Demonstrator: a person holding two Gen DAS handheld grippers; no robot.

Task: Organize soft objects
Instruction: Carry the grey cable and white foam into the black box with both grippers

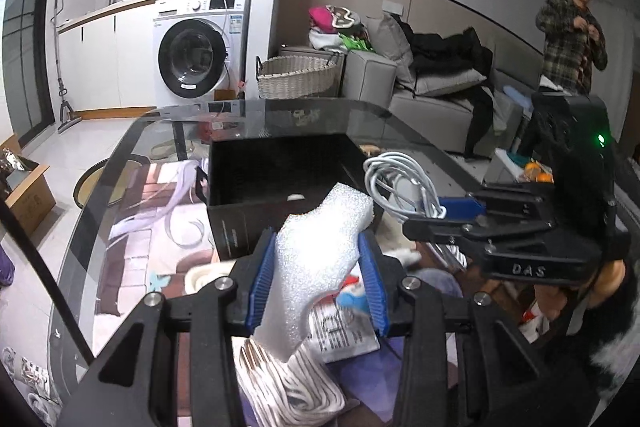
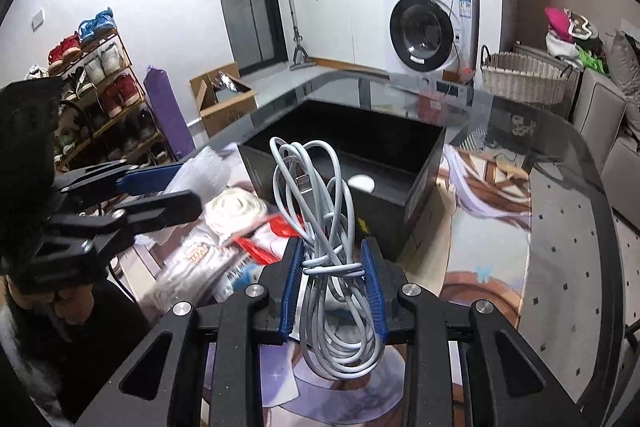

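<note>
My left gripper [image 1: 318, 279] is shut on a white foam piece [image 1: 320, 251] and holds it above the table, just in front of an open black box [image 1: 276, 167]. My right gripper [image 2: 332, 287] is shut on a coiled grey-white cable [image 2: 320, 211], held up near the box's [image 2: 352, 147] front edge. In the left wrist view the right gripper [image 1: 444, 213] and its cable [image 1: 396, 183] show at the box's right side. A small white object [image 2: 361, 183] lies in the box. A white rope bundle [image 1: 288, 379] lies below the left gripper.
The glass table [image 2: 568, 227] carries a printed mat [image 2: 484, 187], white rolled cloth [image 2: 236, 209] and packaged items [image 1: 344, 335]. Behind stand a washing machine [image 1: 196, 51], a wicker basket [image 1: 296, 75], a sofa [image 1: 432, 95] and a standing person [image 1: 572, 35]. A shoe rack [image 2: 96, 87] stands at left.
</note>
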